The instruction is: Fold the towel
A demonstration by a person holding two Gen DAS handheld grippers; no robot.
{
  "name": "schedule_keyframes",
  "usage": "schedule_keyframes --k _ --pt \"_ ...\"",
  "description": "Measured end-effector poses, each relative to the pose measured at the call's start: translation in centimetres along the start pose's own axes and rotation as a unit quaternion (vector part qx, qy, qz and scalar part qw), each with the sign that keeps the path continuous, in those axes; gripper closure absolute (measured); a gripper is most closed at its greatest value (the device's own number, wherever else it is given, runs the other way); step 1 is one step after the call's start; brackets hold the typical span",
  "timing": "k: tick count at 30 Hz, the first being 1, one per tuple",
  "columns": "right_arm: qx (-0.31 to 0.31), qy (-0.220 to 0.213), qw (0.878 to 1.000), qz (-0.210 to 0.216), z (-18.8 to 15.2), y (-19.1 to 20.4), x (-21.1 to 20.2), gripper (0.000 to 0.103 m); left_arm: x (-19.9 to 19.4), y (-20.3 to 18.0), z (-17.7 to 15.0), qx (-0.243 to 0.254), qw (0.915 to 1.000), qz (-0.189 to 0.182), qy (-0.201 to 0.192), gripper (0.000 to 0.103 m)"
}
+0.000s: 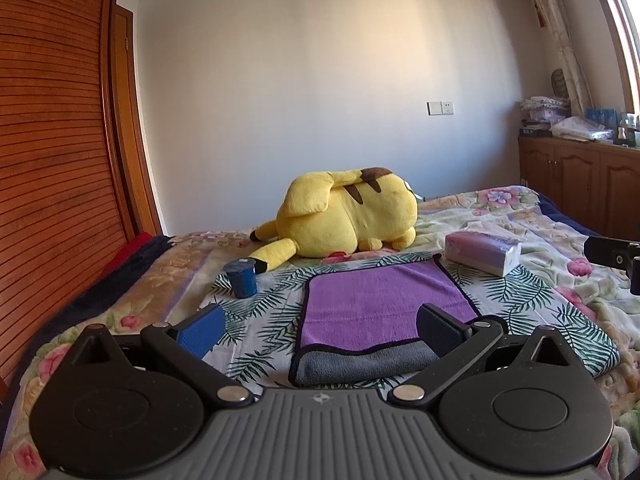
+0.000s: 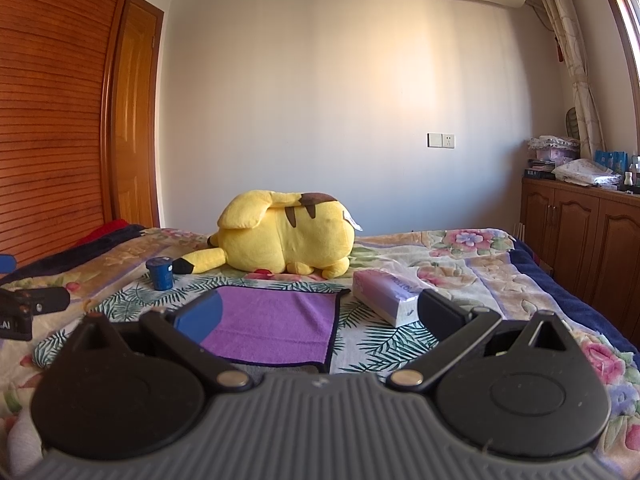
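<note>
A purple towel [image 1: 380,304] with a dark border lies flat on a palm-leaf cloth [image 1: 264,308] on the bed, its near edge turned over to show the grey underside [image 1: 360,364]. It also shows in the right wrist view [image 2: 276,320]. My left gripper [image 1: 320,332] is open and empty, hovering just before the towel's near edge, its right finger over the near right corner. My right gripper [image 2: 316,316] is open and empty, above the towel's near right part. Each gripper shows at the edge of the other's view.
A yellow plush toy [image 1: 344,216] lies behind the towel. A blue cup [image 1: 240,278] stands to the left, a tissue pack [image 1: 484,250] to the right. A wooden wardrobe [image 1: 52,160] is on the left, cabinets [image 1: 580,180] on the right.
</note>
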State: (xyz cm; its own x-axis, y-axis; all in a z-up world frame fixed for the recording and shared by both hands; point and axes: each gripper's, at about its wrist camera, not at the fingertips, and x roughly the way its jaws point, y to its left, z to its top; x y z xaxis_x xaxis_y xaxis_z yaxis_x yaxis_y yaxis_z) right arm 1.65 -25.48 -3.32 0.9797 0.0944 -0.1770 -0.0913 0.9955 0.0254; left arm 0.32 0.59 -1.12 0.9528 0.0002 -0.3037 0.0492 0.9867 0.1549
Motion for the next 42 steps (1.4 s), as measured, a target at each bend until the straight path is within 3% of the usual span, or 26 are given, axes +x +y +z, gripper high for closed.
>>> schedule_keyframes --k 29,42 --pt "-0.018 0.044 0.999 0.007 -0.4 0.7 2.8 0.000 2.9 -0.7 -0.5 0.013 0.9963 -0.013 0.083 0.000" --pt "-0.021 0.062 0.998 0.011 -0.8 0.8 5.1 0.000 5.5 -0.1 -0.3 0.016 0.9947 -0.010 0.101 0.000"
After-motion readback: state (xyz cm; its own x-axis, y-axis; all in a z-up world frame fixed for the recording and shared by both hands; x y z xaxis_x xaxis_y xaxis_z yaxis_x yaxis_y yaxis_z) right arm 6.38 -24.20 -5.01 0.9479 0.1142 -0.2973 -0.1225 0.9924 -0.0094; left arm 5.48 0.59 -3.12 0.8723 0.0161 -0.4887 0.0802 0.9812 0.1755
